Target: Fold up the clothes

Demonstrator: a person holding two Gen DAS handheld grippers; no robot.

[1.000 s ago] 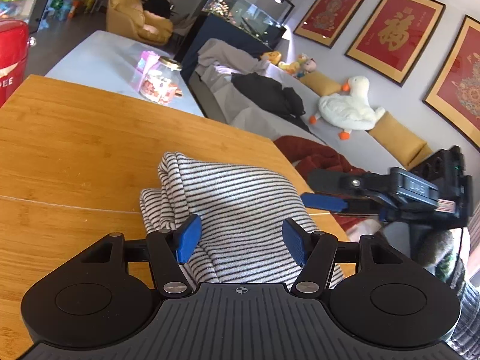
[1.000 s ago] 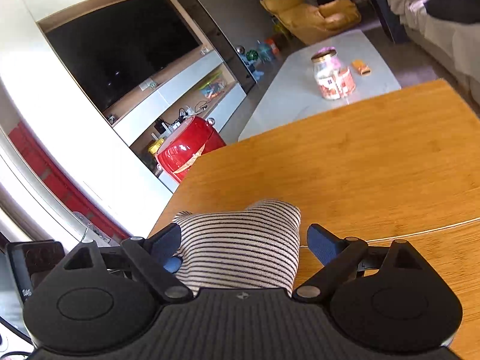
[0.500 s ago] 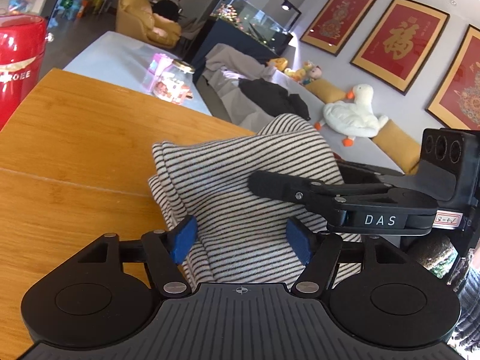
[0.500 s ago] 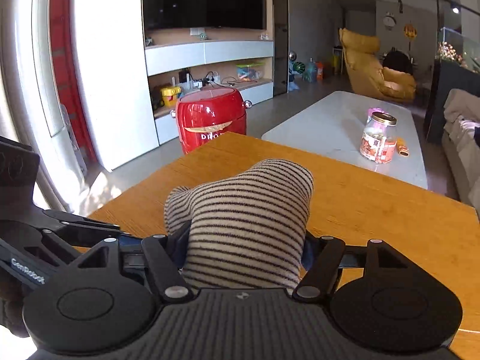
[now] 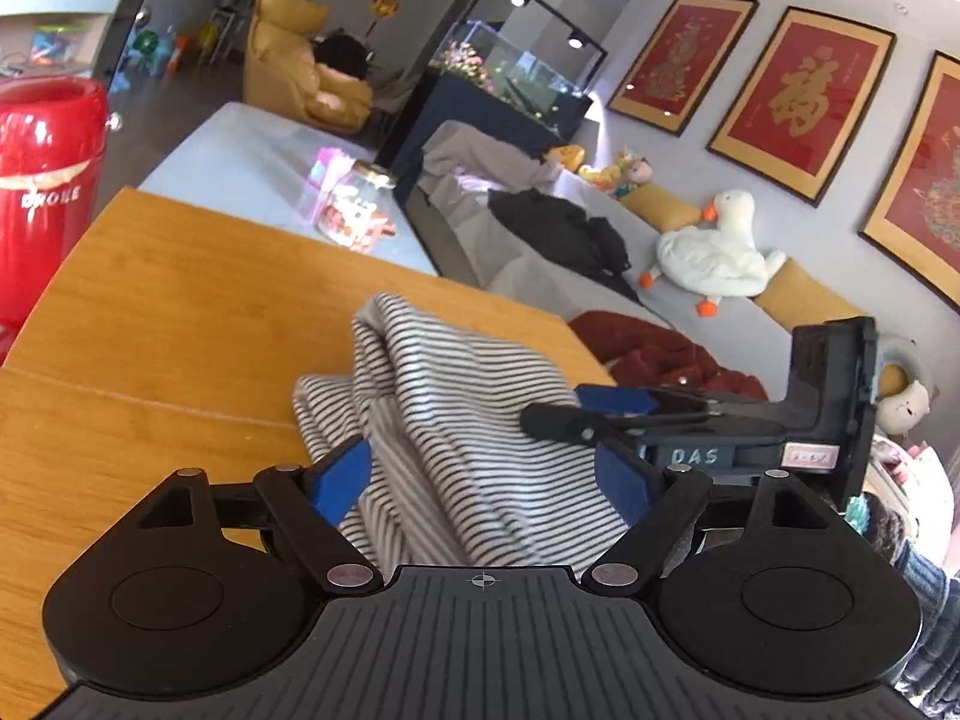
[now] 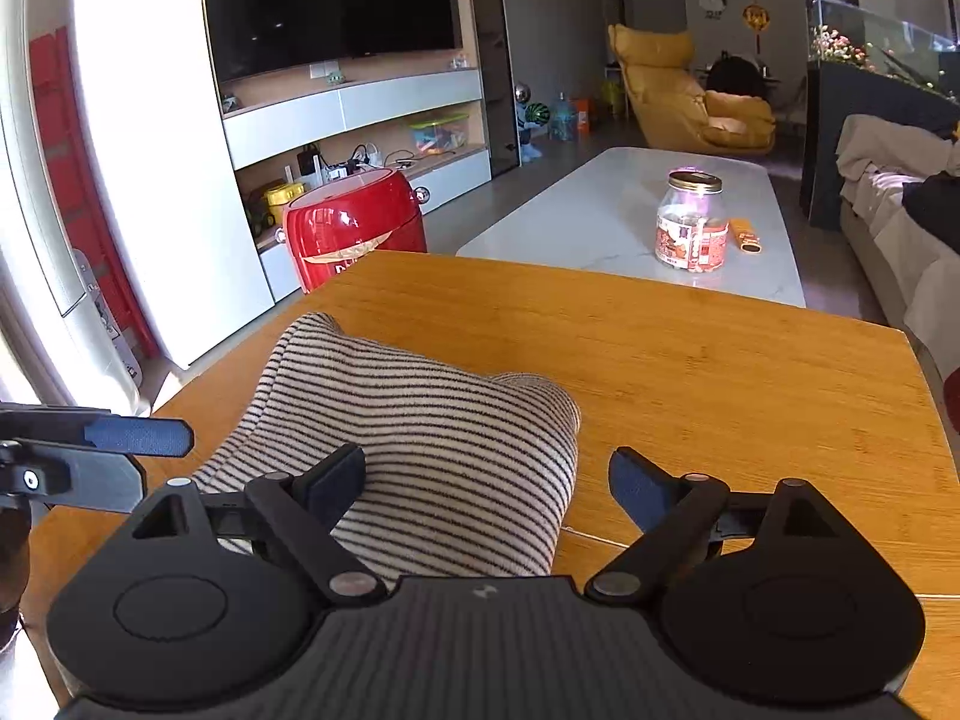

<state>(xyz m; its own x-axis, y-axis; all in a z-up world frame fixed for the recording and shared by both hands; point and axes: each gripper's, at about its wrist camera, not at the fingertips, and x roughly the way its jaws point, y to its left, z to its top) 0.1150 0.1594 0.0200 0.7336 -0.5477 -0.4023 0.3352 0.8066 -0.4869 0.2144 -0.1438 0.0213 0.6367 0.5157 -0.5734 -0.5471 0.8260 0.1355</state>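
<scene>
The left gripper (image 5: 483, 477) has its blue pads spread wide, and the striped cloth (image 5: 456, 420) lies bunched between them without either pad pressing on it. The right gripper (image 6: 486, 477) is likewise wide apart; its jaws have just been opening, and the cloth (image 6: 414, 420) sits between them, against the left pad (image 6: 339, 477) and clear of the right one. In the left view the right gripper (image 5: 606, 411) reaches in from the right, its tip over the cloth's near right part. In the right view the left gripper's blue pad (image 6: 141, 437) shows at the left edge, just beside the cloth. The cloth is a rumpled, partly folded heap resting on the wooden table (image 6: 720, 372), near the table's close edge, with one fold standing up at its far end. Beyond the table stands a white coffee table (image 6: 600, 222) with a jar (image 6: 690, 222) on it. A red drum-shaped container (image 6: 354, 222) stands on the floor beside the wooden table. Farther off are a sofa (image 5: 600, 282) with a white plush duck (image 5: 714, 252), a yellow armchair (image 6: 684, 90) and a dark TV (image 6: 330, 0).
</scene>
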